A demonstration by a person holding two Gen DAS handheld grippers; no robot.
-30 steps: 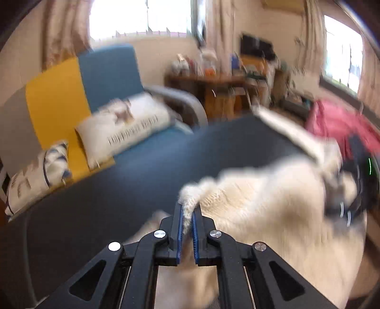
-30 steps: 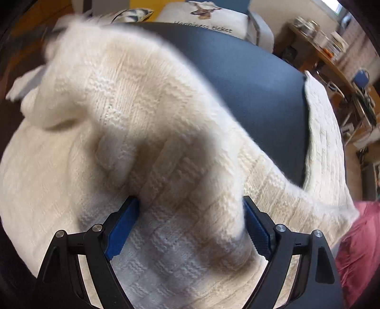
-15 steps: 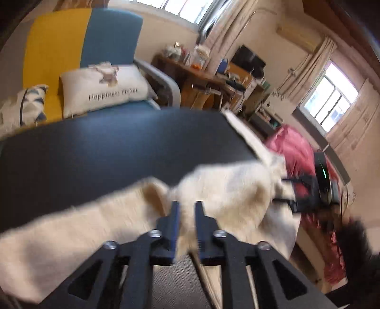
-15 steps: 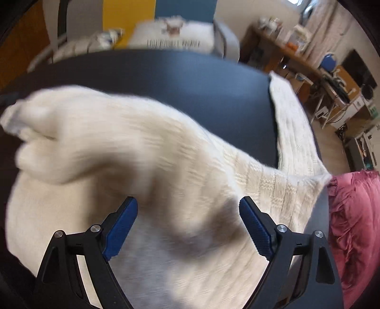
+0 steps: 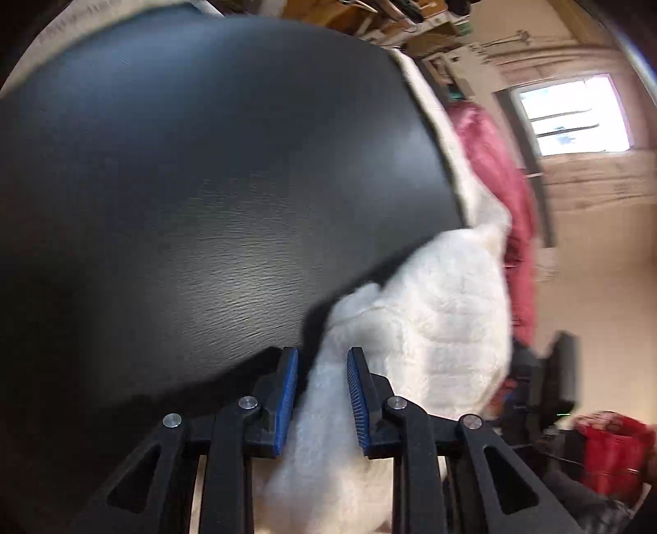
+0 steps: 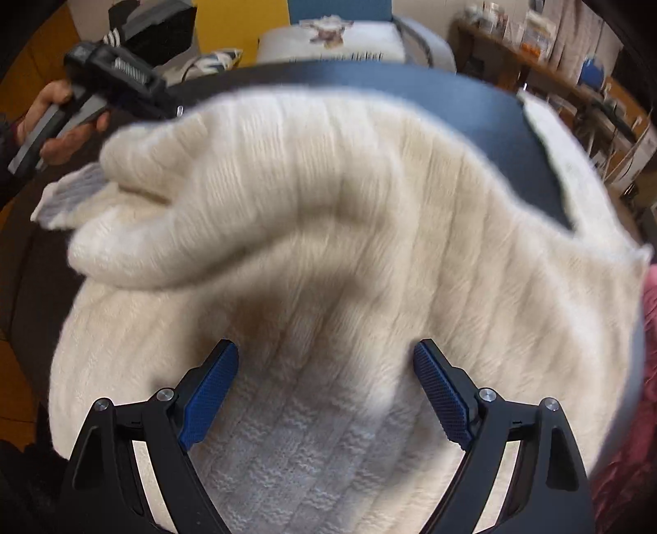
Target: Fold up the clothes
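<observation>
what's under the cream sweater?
The cream sweater lies on a dark table, bare beyond it. Anything directly beneath the knit is covered, so cannot be seen.

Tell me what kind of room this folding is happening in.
Probably a lived-in living room: a yellow-and-blue sofa with a white printed cushion behind the dark table, and a cluttered wooden desk by the wall.

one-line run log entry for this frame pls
task: fold clothes | left gripper: jaws opening, cream knitted sweater fabric between them | right gripper: open above sweater | surface: black table
</observation>
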